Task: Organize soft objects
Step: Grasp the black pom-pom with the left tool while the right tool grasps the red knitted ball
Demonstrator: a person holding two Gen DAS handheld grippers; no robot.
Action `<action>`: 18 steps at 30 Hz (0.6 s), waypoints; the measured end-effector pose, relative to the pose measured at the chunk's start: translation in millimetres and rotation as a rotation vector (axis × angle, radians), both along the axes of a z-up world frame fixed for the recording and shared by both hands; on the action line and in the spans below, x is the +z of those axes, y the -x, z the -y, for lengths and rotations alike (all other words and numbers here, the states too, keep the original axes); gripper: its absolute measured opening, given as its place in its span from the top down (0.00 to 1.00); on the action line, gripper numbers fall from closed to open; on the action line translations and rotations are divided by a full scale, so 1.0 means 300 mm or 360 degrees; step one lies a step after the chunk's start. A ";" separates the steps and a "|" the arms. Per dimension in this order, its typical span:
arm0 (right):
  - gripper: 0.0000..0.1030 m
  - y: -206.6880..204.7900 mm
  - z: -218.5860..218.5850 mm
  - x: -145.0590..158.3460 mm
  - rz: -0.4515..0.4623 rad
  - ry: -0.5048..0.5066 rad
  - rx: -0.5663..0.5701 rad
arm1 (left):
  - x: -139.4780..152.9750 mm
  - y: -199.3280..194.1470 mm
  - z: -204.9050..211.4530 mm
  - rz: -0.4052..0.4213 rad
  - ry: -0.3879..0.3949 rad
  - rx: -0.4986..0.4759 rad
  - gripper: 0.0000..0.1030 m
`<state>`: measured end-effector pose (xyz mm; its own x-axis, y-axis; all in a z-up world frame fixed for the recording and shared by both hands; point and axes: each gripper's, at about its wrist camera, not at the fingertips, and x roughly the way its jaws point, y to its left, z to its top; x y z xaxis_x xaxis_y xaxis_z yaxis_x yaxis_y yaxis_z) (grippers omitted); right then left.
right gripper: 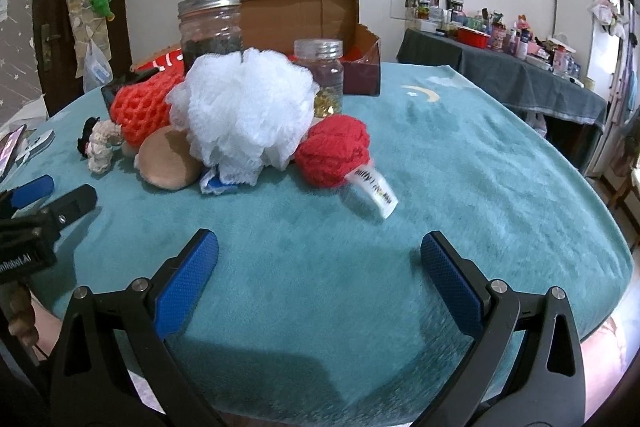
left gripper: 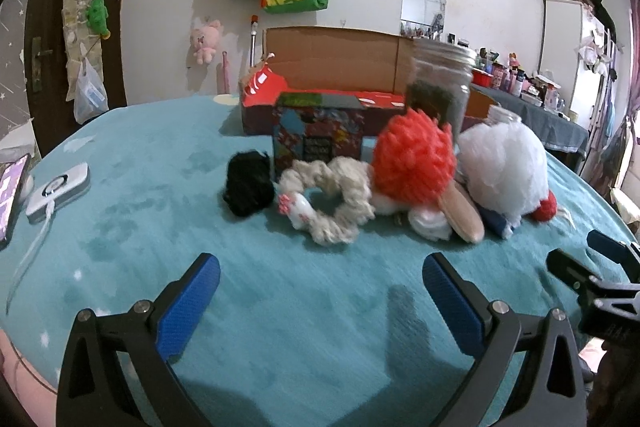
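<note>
Soft goods heaped mid-table on teal plush cover (left gripper: pixel 160 187); both grippers empty, fingers apart.

Left wrist view: left gripper (left gripper: pixel 320 291), blue ribbed pads spread, short of the heap. Black fuzzy ball (left gripper: pixel 248 189), cream ruffled scrunchie (left gripper: pixel 332 203), orange knit puff (left gripper: pixel 414 157), white mesh pouf (left gripper: pixel 502 167), all touching in a row before an open cardboard box (left gripper: pixel 340 59).
Right wrist view: right gripper (right gripper: pixel 320 267), likewise spread. Adds red crochet ball (right gripper: pixel 334 151) with white tag, tan round pad (right gripper: pixel 170 161), two metal-lidded glass jars (right gripper: pixel 210 25).

Left tool (left gripper: pixel 320 281) gaping, right tool (right gripper: pixel 319 259) gaping, side by side
</note>
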<state>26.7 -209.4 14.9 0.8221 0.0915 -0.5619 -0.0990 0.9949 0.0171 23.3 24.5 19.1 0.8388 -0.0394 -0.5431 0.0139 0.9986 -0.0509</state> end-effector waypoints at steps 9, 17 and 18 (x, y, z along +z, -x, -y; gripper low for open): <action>0.00 -0.067 0.050 0.069 0.0014 -0.0040 -0.0026 | 0.066 -0.083 -0.124 -0.0033 -0.0093 0.0057 0.00; 0.00 -0.152 0.114 0.102 -0.0048 -0.0116 -0.0064 | 0.087 -0.178 -0.215 -0.0152 -0.0106 0.0022 0.03; 0.00 -0.160 0.121 0.103 -0.0057 -0.0124 -0.0070 | 0.086 -0.187 -0.222 -0.0165 -0.0114 0.0023 0.03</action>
